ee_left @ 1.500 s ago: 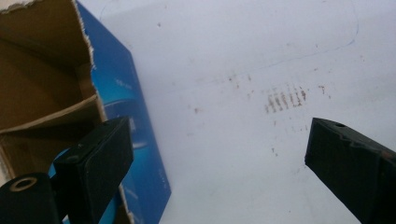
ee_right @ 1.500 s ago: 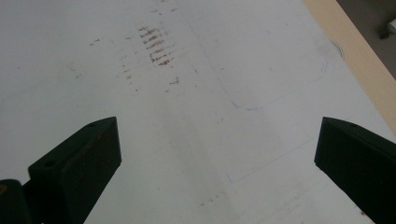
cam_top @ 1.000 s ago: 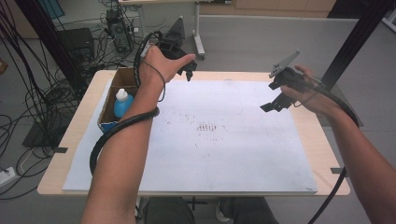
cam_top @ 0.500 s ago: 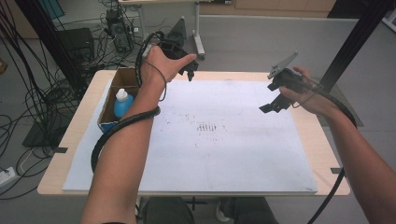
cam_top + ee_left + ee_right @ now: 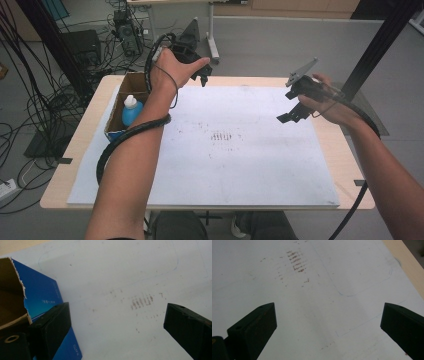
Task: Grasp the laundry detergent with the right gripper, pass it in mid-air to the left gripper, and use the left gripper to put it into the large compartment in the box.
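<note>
The left gripper (image 5: 200, 75), a black two-jaw tool held in the person's left hand (image 5: 172, 67), hangs above the far edge of the table with its jaws spread wide and nothing between them; in the left gripper view the two black jaws stand far apart at the bottom corners, over bare sheet. The right gripper (image 5: 290, 114), black with a grey three-cornered plate on top, is held in the right hand (image 5: 327, 102) above the right part of the sheet, and its jaws too are wide apart and empty, as the right gripper view shows.

Much of the left gripper's body is hidden behind the hand and wrist in the high view, and its jaw tips are small and hard to make out there. The open brown cardboard box with blue printed sides (image 5: 127, 97) sits at the far left of the light wooden table (image 5: 345, 160), just beside the left forearm, which covers its right wall. In the left gripper view the box (image 5: 41, 298) is cut off at the left edge, its inside dark; the print on its blue side is too small to read.

Inside the box stands a blue plastic bottle with a white cap (image 5: 131, 111), upright, its lower part hidden by the box wall.

The large white sheet (image 5: 240, 170) covers most of the tabletop and bears a patch of short brownish marks (image 5: 222, 136) near its middle, between the two grippers.
</note>
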`<control>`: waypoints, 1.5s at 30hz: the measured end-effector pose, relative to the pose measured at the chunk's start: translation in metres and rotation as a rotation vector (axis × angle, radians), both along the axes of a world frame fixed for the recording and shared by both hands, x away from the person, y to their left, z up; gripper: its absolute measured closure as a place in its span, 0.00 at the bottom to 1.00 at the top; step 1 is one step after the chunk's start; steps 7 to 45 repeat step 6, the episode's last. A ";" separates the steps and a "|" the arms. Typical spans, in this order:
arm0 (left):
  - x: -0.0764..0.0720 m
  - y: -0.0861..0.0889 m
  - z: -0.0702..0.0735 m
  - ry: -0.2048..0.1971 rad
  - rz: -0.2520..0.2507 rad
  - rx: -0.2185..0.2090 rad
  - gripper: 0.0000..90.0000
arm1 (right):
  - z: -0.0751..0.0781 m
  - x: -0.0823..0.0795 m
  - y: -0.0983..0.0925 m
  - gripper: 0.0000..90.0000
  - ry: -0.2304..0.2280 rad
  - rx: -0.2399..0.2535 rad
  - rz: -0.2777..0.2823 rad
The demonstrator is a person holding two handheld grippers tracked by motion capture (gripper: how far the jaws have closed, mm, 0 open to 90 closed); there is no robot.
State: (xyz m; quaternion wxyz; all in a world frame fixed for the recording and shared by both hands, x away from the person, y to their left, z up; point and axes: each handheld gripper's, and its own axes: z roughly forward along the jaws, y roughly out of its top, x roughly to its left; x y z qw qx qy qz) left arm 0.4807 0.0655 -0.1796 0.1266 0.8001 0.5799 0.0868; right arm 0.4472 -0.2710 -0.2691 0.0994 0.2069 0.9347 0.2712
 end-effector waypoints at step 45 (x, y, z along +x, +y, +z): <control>-0.002 -0.002 -0.001 -0.002 -0.005 -0.005 0.09 | 0.001 -0.002 0.001 0.00 -0.004 0.000 0.007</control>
